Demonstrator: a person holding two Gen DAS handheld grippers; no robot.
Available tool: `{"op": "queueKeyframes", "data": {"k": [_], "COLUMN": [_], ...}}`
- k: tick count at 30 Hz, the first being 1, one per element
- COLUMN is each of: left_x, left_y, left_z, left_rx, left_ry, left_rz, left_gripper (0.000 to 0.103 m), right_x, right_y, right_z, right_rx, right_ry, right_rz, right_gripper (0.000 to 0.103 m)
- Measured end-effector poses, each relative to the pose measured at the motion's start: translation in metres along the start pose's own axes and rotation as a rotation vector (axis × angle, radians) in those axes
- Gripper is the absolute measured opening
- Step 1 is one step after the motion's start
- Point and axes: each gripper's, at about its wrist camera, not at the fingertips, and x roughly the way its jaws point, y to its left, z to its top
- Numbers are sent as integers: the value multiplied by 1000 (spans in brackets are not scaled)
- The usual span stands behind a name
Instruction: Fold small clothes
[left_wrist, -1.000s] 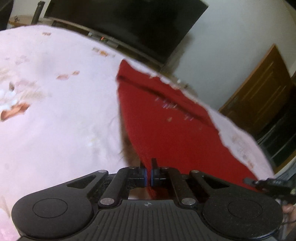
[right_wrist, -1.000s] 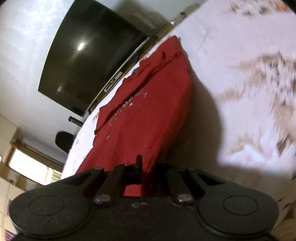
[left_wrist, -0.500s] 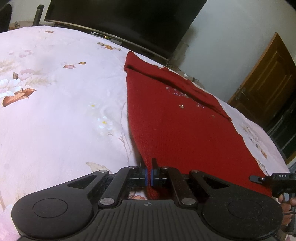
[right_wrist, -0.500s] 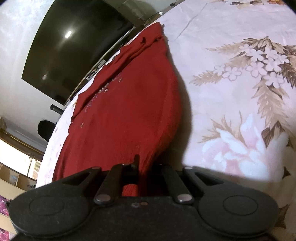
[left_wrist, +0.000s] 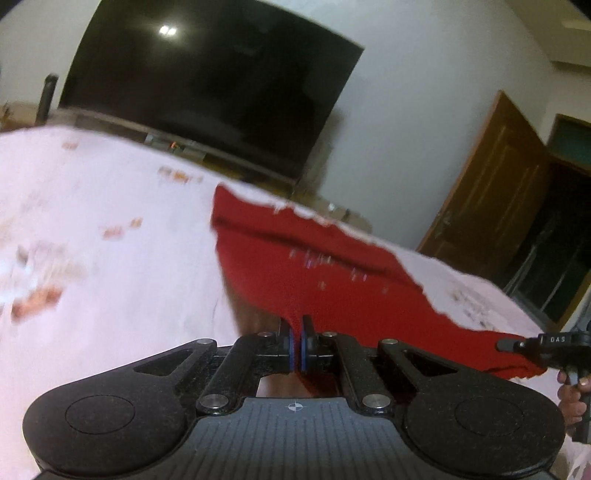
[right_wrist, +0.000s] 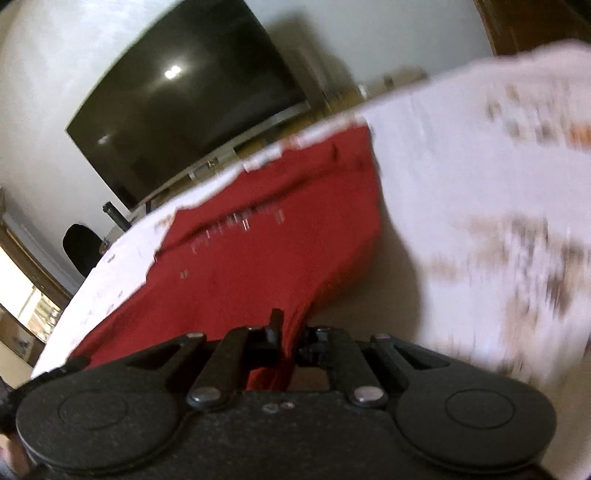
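A red knitted garment (left_wrist: 317, 280) lies spread on a bed covered by a pale pink flowered sheet (left_wrist: 110, 236), and the garment serves as the landmark here. Its far edge rests on the sheet close to the bed's far side, below a large dark television (left_wrist: 207, 85) on the white wall. Small shiny beads run in a line across its upper part.

The left gripper (left_wrist: 296, 341) pinches the near left corner of the garment; its jaws are drawn together on the red cloth, with blue pads showing at the tips. The right gripper (right_wrist: 286, 332) pinches the near right corner in the same way, jaws closed narrowly on a gathered fold of cloth. Both near corners are lifted off the sheet, and a shadow falls on the sheet beside each raised edge.

From the left wrist view, the other gripper and part of a hand (left_wrist: 570, 398) show at the garment's right corner. A brown wooden door (left_wrist: 491, 192) stands to the right of the garment, beyond the bed. Both views are blurred.
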Motion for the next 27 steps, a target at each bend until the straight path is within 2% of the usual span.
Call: {"op": "queueKeyframes", "data": {"k": [5, 10, 16, 20, 27], "left_x": [25, 70, 150, 211, 308], "left_y": [4, 8, 15, 23, 48], "left_z": [56, 110, 160, 180, 190], "left_rx": [1, -30, -29, -11, -3], "left_ry": [-84, -131, -103, -57, 51], "left_rz": [-27, -37, -18, 3, 57], "left_gripper": [3, 3, 3, 3, 3], "right_x": [-2, 16, 71, 127, 207], "right_y": [27, 30, 14, -6, -40], "right_z": [44, 97, 160, 192, 212], "right_rx": [-167, -220, -197, -156, -69], "right_ry": [-103, -166, -159, -127, -65], "right_rz": [-19, -3, 21, 28, 42], "right_gripper": [5, 5, 5, 6, 6]}}
